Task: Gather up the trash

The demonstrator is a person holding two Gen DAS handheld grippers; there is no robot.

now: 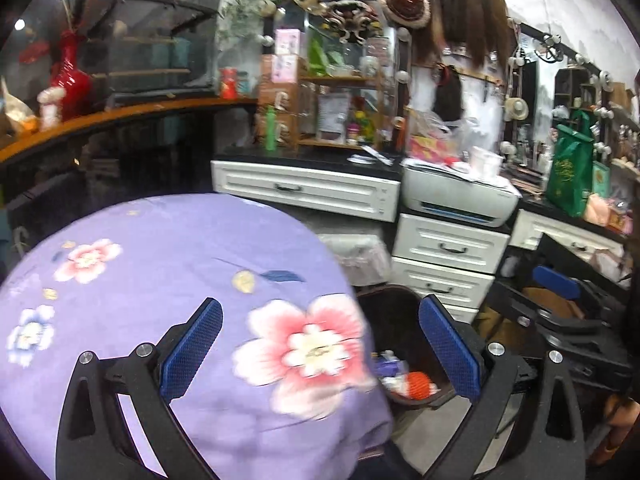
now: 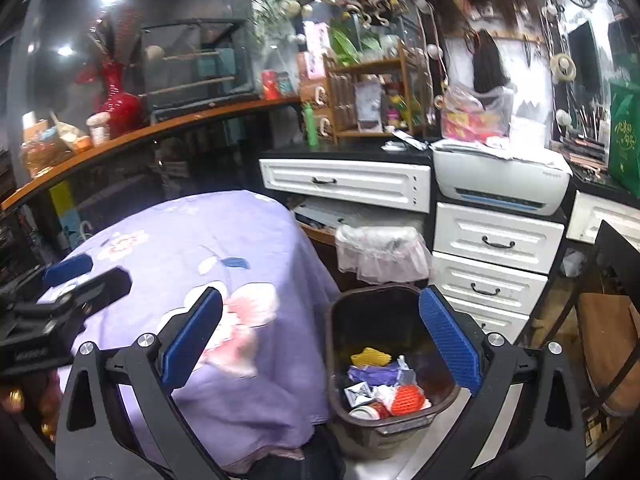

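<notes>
Trash (image 2: 384,388) fills the brown bin (image 2: 340,320); left claw (image 1: 320,352) and right claw (image 2: 320,344) gape empty.

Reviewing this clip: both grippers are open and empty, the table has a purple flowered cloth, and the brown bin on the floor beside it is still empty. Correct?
Not quite. The brown bin is not empty: the right wrist view shows trash in its bottom, including an orange netted piece and a yellow one. The rest holds: the left gripper and right gripper are open and empty, and the purple flowered cloth covers the table.
</notes>
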